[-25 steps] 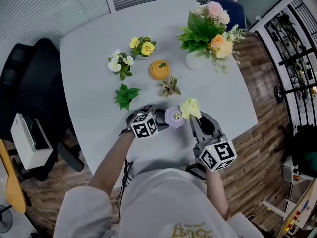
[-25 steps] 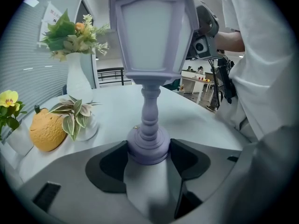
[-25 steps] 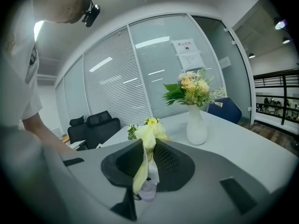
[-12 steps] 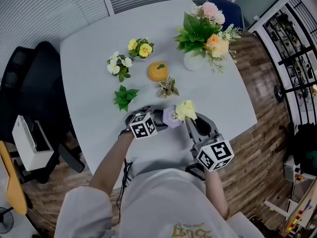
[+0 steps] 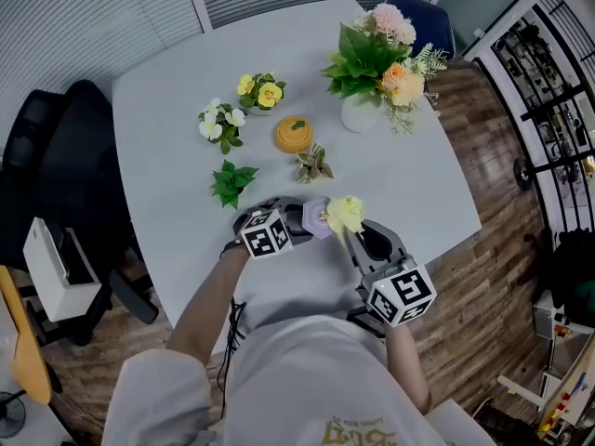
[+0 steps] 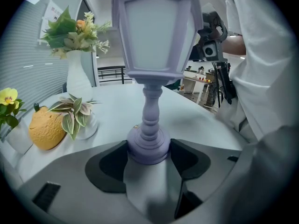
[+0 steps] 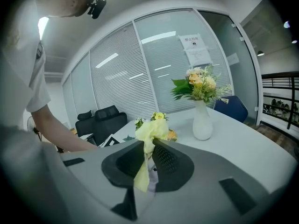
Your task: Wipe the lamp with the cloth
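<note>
A small lilac lantern-shaped lamp (image 5: pixel 317 219) (image 6: pixel 152 55) stands upright near the table's front edge. My left gripper (image 5: pixel 299 221) (image 6: pixel 148 153) is shut on its round base, jaws pressed to either side. My right gripper (image 5: pixel 354 238) (image 7: pixel 146 164) is shut on a pale yellow cloth (image 5: pixel 346 214) (image 7: pixel 148 134), which bunches out past the fingertips. In the head view the cloth sits right against the lamp's right side; I cannot tell whether they touch.
On the white table (image 5: pixel 167 110) stand a vase of flowers (image 5: pixel 376 63), a yellow flower pot (image 5: pixel 260 88), a white flower sprig (image 5: pixel 216 124), an orange ornament (image 5: pixel 296 133), a small leafy plant (image 5: pixel 314 163) and green leaves (image 5: pixel 230 182). Black office chair (image 5: pixel 65 147) at left.
My right gripper has carried the cloth leftward and a little farther up the table, closer to the lamp. The left gripper and lamp have hardly moved.
</note>
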`<action>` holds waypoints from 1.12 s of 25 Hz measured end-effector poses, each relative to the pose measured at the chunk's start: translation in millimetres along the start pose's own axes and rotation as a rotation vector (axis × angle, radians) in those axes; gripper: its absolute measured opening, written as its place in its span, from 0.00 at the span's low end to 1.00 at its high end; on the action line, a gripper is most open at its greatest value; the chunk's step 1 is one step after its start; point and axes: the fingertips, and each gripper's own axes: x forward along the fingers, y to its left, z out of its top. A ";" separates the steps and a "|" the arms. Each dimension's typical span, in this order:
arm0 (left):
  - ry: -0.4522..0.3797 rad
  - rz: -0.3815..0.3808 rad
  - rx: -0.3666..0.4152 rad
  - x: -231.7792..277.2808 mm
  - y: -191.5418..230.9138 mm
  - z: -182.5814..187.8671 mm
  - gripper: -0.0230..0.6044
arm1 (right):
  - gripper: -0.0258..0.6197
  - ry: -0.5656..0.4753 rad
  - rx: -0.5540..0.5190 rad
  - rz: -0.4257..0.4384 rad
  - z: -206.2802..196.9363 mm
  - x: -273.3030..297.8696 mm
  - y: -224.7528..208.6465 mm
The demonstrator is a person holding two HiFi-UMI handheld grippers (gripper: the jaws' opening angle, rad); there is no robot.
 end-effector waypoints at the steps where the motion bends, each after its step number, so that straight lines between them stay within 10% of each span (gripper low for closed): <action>1: 0.001 -0.001 -0.001 0.0 -0.1 0.0 0.50 | 0.13 0.003 -0.005 0.002 -0.8 -1.2 1.6; 28: 0.002 0.002 -0.005 -1.1 -1.3 0.5 0.50 | 0.10 0.081 -0.246 0.079 -1.6 -3.4 43.4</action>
